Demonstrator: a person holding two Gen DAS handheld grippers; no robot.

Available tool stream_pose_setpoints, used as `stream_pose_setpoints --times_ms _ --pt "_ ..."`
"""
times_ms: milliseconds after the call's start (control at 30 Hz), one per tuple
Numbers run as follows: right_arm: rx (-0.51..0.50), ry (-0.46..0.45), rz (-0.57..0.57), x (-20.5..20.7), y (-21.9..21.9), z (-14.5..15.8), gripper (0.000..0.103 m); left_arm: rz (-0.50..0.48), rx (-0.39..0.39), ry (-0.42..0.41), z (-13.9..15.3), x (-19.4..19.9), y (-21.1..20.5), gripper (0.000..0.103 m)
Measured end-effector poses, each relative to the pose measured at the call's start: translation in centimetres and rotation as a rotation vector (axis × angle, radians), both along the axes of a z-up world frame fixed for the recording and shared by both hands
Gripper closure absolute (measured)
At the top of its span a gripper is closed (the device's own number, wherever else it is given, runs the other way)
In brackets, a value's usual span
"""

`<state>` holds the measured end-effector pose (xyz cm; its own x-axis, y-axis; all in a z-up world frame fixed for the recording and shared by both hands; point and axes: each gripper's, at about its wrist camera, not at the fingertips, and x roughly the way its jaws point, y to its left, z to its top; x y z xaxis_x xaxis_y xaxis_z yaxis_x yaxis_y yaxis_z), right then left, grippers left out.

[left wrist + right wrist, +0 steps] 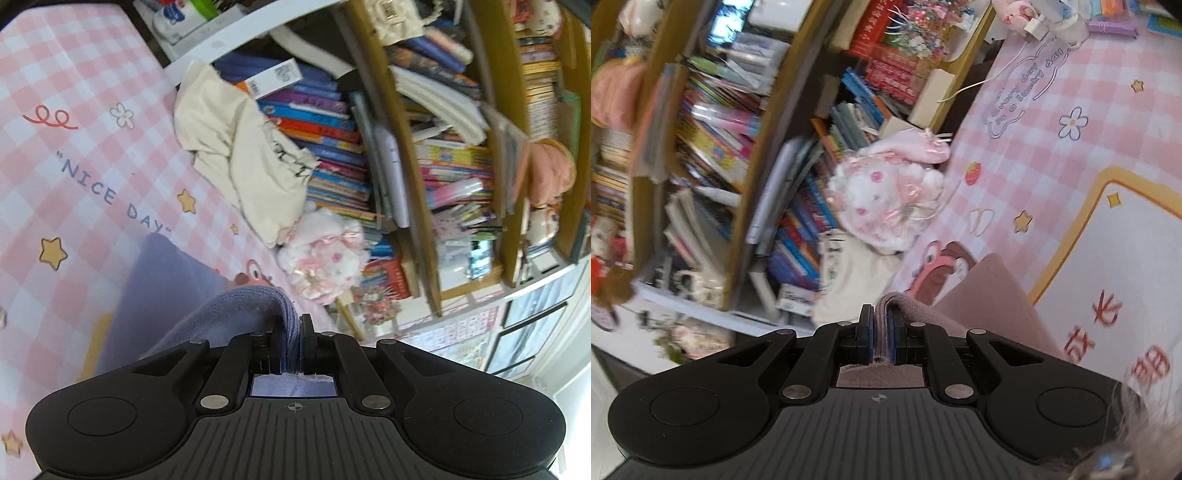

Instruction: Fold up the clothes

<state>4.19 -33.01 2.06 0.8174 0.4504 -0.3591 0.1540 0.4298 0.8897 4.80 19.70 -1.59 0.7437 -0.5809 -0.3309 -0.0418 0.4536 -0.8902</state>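
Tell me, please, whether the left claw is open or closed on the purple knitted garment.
Closed on it: the left claw pinches a ribbed edge of the purple knitted garment between its pads, with no gap showing.

A crammed bookshelf (424, 155), a white-and-pink plush toy (890, 199) and a cream cloth bag (240, 147) edge the pink checked mat (74, 110)

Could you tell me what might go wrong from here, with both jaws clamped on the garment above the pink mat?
1. The left gripper pinches only a thin ribbed edge of the garment, so it could slip out.
2. The plush toy and cream cloth lie close ahead; swinging fabric may drag them.
3. The right gripper also holds just an edge.
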Motion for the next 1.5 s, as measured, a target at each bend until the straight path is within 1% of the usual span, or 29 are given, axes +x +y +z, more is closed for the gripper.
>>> stream_pose_setpoints --times_ms 67,267,300,367,400,433,467,500,533,567,600,667,733,800,833,900,967,1000,1067,1167,1333,1367,1400,1467,1500 --pt "-0.025 0.016 -0.007 1.1 0.2 -0.6 0.095 -0.012 0.017 0.028 -0.6 1.4 0.0 0.098" --pt "-0.054 0.083 -0.027 3.9 0.5 -2.9 0.094 -0.046 0.076 0.110 -2.5 4.4 0.1 0.097" --pt "-0.060 0.094 -0.028 4.4 0.5 -3.2 0.093 -0.052 0.089 0.124 -2.8 4.8 0.0 0.097" --pt "-0.077 0.121 -0.038 5.2 0.6 -3.8 0.086 -0.070 0.130 0.166 -3.2 5.8 -0.2 0.092" --pt "-0.089 0.132 -0.047 5.5 0.6 -4.0 0.082 -0.075 0.160 0.179 -3.2 6.2 -0.2 0.087" --pt "-0.103 0.143 -0.056 5.8 0.6 -4.1 0.070 -0.078 0.192 0.186 -3.1 6.5 -0.3 0.083" --pt "-0.119 0.151 -0.066 5.9 0.6 -4.1 0.062 -0.081 0.225 0.194 -3.0 6.8 -0.3 0.073" --pt "-0.136 0.151 -0.072 6.0 0.6 -4.0 0.062 -0.085 0.258 0.201 -2.9 7.1 -0.4 0.063" --pt "-0.156 0.150 -0.071 6.1 0.6 -3.9 0.062 -0.078 0.286 0.186 -2.6 7.2 -0.2 0.060" --pt "-0.178 0.149 -0.069 6.2 0.7 -3.7 0.059 -0.066 0.304 0.162 -2.3 7.1 0.0 0.055" --pt "-0.205 0.145 -0.067 6.3 0.8 -3.5 0.059 -0.052 0.318 0.138 -1.9 7.1 0.3 0.052" --pt "-0.286 0.127 -0.053 6.4 1.2 -2.8 0.056 -0.026 0.354 0.102 -1.2 7.0 0.7 0.052" --pt "-0.442 0.099 -0.001 6.5 2.4 -1.8 0.053 -0.025 0.396 0.066 -0.6 6.8 0.7 0.052" --pt "-0.597 0.070 0.054 6.7 3.8 -0.8 0.050 -0.050 0.435 0.021 -0.1 6.5 0.2 0.051" --pt "-0.670 0.057 0.092 6.7 4.7 -0.8 0.047 -0.070 0.462 0.000 0.1 6.4 -0.2 0.051" --pt "-0.815 0.029 0.169 6.8 6.5 -0.7 0.044 -0.110 0.526 -0.035 0.3 6.2 -1.2 0.051" --pt "-0.952 0.003 0.243 6.9 8.2 -0.7 0.044 -0.144 0.602 -0.046 0.3 6.4 -2.5 0.051" --pt "-0.980 0.002 0.262 7.1 8.8 -1.1 0.044 -0.160 0.635 -0.050 0.2 6.5 -3.1 0.051" --pt "-1.006 0.006 0.285 7.4 9.4 -1.7 0.044 -0.187 0.667 -0.054 -0.1 6.7 -3.7 0.051" --pt "-1.008 0.028 0.294 8.1 9.7 -2.1 0.045 -0.214 0.671 -0.054 -0.3 7.1 -4.0 0.051" --pt "-1.037 0.033 0.309 8.9 9.9 -2.5 0.047 -0.233 0.716 -0.096 -0.2 7.3 -4.4 0.052" --pt "-1.044 0.040 0.309 9.2 9.9 -2.7 0.050 -0.239 0.736 -0.096 -0.4 7.4 -4.5 0.054" --pt "-1.048 0.047 0.309 9.4 9.9 -2.9 0.051 -0.247 0.758 -0.092 -0.5 7.5 -4.7 0.055" --pt "-1.037 0.063 0.310 9.8 9.8 -3.5 0.062 -0.263 0.802 -0.085 -0.8 7.7 -5.1 0.055" --pt "-1.025 0.073 0.316 10.0 9.7 -3.8 0.066 -0.272 0.818 -0.079 -1.1 7.8 -5.2 0.055"
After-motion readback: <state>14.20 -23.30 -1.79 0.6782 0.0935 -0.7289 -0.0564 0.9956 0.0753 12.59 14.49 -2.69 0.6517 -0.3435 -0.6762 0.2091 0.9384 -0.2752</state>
